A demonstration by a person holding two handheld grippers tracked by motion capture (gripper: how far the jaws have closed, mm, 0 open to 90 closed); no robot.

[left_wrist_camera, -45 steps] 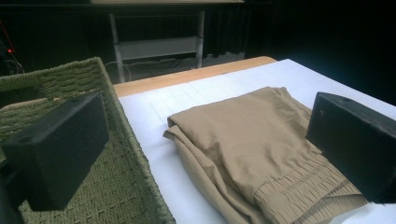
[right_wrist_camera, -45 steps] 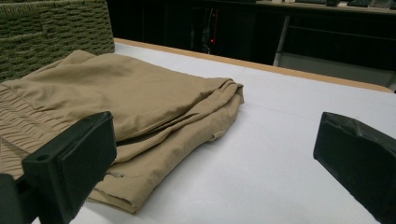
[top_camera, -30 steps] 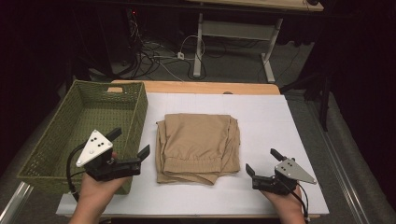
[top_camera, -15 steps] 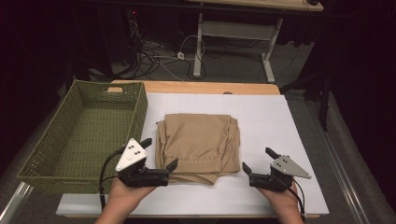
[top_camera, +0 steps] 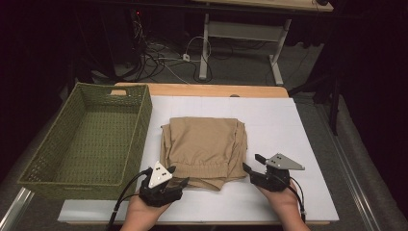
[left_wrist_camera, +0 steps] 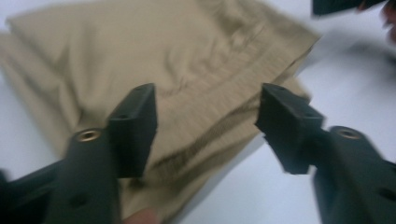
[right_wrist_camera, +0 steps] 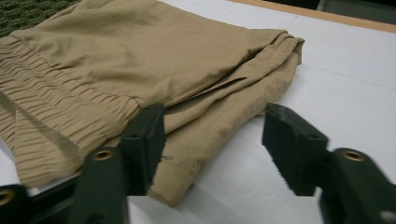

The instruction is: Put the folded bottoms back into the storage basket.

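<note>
From the high view, folded tan trousers (top_camera: 204,150) lie near the middle of the white table (top_camera: 298,120), toward its front edge, just right of a green wicker basket (top_camera: 91,139) at the left edge. The left gripper (top_camera: 180,182) sits at the trousers' front left corner, the right gripper (top_camera: 252,163) at their front right corner, jaws apart.

In the left gripper view, the spread jaws straddle the trousers' (left_wrist_camera: 154,60) folded edge, slightly blurred.

In the right gripper view, the open jaws frame the trousers' (right_wrist_camera: 140,56) near corner, the left jaw over the cloth, beside the elastic waistband (right_wrist_camera: 56,112).
</note>
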